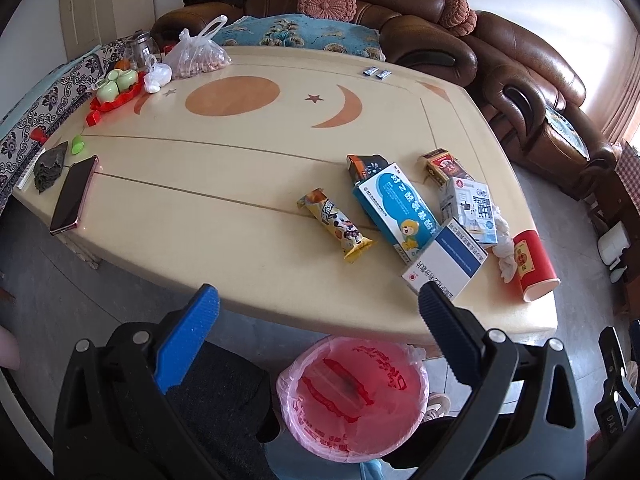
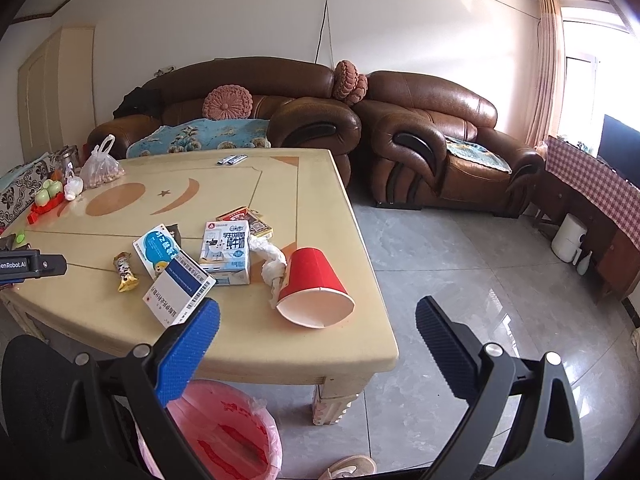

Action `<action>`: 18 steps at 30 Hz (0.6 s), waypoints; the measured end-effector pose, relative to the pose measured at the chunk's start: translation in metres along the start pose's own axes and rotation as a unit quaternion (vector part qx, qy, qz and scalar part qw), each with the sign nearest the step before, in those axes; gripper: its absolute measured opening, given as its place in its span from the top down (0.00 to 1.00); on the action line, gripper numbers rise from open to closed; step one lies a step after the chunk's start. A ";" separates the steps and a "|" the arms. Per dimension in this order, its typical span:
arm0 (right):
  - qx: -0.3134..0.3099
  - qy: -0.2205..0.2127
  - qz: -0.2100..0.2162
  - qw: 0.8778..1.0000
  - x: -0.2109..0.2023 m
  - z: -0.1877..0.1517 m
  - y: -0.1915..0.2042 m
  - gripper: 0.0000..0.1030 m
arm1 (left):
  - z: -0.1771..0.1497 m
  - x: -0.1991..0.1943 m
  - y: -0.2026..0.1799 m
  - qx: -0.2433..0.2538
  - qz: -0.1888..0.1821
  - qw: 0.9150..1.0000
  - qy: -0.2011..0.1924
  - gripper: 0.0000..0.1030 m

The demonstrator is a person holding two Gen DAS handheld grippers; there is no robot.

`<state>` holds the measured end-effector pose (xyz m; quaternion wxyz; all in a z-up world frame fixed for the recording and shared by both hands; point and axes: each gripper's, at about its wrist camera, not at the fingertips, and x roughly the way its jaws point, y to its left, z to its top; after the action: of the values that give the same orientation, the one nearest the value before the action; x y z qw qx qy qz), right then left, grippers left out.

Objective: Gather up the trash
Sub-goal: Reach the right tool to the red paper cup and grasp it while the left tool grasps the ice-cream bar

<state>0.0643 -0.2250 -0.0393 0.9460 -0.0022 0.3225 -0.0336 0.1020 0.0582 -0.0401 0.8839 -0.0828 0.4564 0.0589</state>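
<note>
The sofa (image 2: pixel 240 108) fills the far side of the room, and only the right wrist view shows the armchair (image 2: pixel 440 148) beside it, the grey floor (image 2: pixel 480 280) and the curtained window (image 2: pixel 580 64) at 2 o'clock. The cream tabletop (image 1: pixel 200 184) carries the trash in a loose cluster at its near right corner. Below its near edge stands the bin (image 1: pixel 352 396), lined with a pink bag printed in red; the left view looks straight down into it, and something dark lies at the bottom, too blurred to tell. The right view catches only its rim at 7 o'clock.

On the tabletop, a red cup (image 2: pixel 316 292) lies on its side, mouth toward the camera, touching a twisted white tissue (image 2: pixel 272 264). At 9 o'clock of the tissue stands a milk carton (image 2: pixel 226 252), with a blue box (image 1: pixel 400 212) and a white box (image 1: pixel 444 264) overlapping beside it, and a snack wrapper (image 1: pixel 336 224) further left. A small red-brown pack (image 1: pixel 440 166) lies behind the carton.

Only the left view shows the phone (image 1: pixel 74 196) at 9 o'clock. A plastic bag (image 1: pixel 196 56) holding something reddish, perhaps nuts, sits at the far left corner beside green cups (image 1: pixel 116 80) on a red tray.

The left claw (image 1: pixel 318 308) hangs over the tabletop's near edge, fingers wide apart, holding nothing. The right claw (image 2: pixel 318 320) is likewise spread and empty, near the cup.
</note>
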 end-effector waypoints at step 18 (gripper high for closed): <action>-0.001 0.033 -0.003 0.999 0.068 0.014 -0.008 0.07 | 0.029 0.061 -0.004 -0.031 0.010 0.998 0.050 0.05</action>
<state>0.1261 -0.2377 -0.0702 0.9346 -0.0035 0.3539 -0.0363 0.1614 0.0616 -0.0733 0.8566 -0.1085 0.4984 0.0777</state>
